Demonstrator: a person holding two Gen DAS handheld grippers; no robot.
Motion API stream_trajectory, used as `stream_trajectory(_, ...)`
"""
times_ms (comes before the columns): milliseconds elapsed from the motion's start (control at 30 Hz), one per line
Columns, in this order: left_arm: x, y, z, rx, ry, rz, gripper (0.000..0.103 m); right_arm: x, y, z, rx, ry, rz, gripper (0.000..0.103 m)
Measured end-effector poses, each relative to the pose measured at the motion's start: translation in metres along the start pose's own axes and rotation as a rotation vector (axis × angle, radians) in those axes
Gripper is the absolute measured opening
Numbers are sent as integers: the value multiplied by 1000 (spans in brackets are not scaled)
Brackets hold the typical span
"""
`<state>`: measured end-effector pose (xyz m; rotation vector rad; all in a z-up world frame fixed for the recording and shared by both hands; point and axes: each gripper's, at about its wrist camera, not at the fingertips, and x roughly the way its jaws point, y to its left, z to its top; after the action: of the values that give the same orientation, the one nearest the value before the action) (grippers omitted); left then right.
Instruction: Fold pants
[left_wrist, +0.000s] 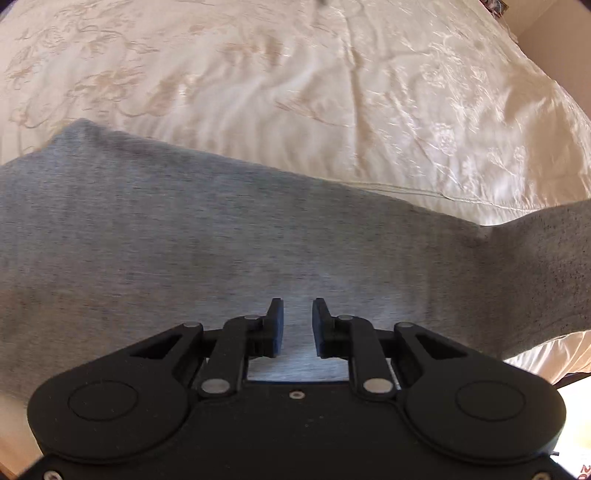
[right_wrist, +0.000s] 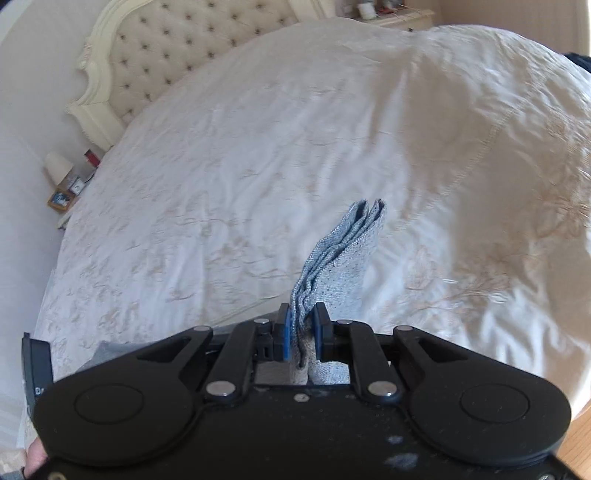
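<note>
Grey pants (left_wrist: 221, 229) lie across a cream embroidered bedspread (left_wrist: 295, 81) in the left wrist view, one part rising up at the right edge. My left gripper (left_wrist: 297, 314) hovers just above the grey fabric with its jaws a little apart and nothing between them. In the right wrist view my right gripper (right_wrist: 303, 321) is shut on a bunched, layered end of the pants (right_wrist: 340, 254), which sticks up past the fingertips above the bedspread (right_wrist: 258, 166).
A cream tufted headboard (right_wrist: 166, 48) stands at the far end of the bed. A bedside table with a lamp (right_wrist: 59, 168) and small items is at the left. Another nightstand (right_wrist: 399, 14) is at the far top. Wooden floor (right_wrist: 576, 443) shows at bottom right.
</note>
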<state>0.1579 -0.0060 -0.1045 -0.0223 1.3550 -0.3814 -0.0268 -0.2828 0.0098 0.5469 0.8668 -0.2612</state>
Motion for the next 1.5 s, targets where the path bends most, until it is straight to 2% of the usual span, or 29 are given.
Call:
stream_trajectory(167,-22,82,-3,-49,-21,68,25,22,125,-43,-125,44,149,14)
stream_trajectory(267,-26,122,-7,-87,-13,112,25,67,183,-86,-172,132,206,14)
stream_trajectory(367,-35,154,-14,-107,-7,134,25,117,224,-133,-216,243,212,13)
stream_trajectory(500,-40,173,-17,-107,-2,134,25,148,256,-177,-333,300,161,14)
stream_trajectory(533,-40,174,-16,-103,-3,129,25,149,258,-181,-341,297,160,14)
stream_trajectory(600,-43,172,-15,-92,-10,120,25,142,261,-181,-307,289,208,2)
stream_trajectory(733,-40,157,-3,-73,-18,96,25,135,279,-181,-367,263,216,6)
stream_trajectory(767,-40,152,0,-68,-20,82,25,136,280,-178,-364,272,209,11)
stream_trajectory(867,-40,129,9,-40,-31,42,25,127,269,-164,-290,227,186,12)
stream_trajectory(900,-39,119,11,-23,-33,31,25,122,261,-159,-269,210,172,16)
stream_trajectory(1000,-29,87,16,31,-29,3,25,108,225,-138,-215,152,80,21)
stream_trajectory(1067,-19,67,17,65,-18,-6,25,99,199,-126,-196,123,22,21)
stream_trajectory(1167,7,47,12,90,22,3,27,90,161,-110,-175,103,-51,23)
stream_trajectory(1267,38,50,1,61,87,81,26,88,130,-98,-176,100,-119,24)
stream_trajectory(1400,35,54,-8,28,46,86,26,93,96,-84,-159,115,-151,27)
stream_trajectory(1500,34,50,-12,46,37,108,26,114,84,-73,-149,158,-127,29)
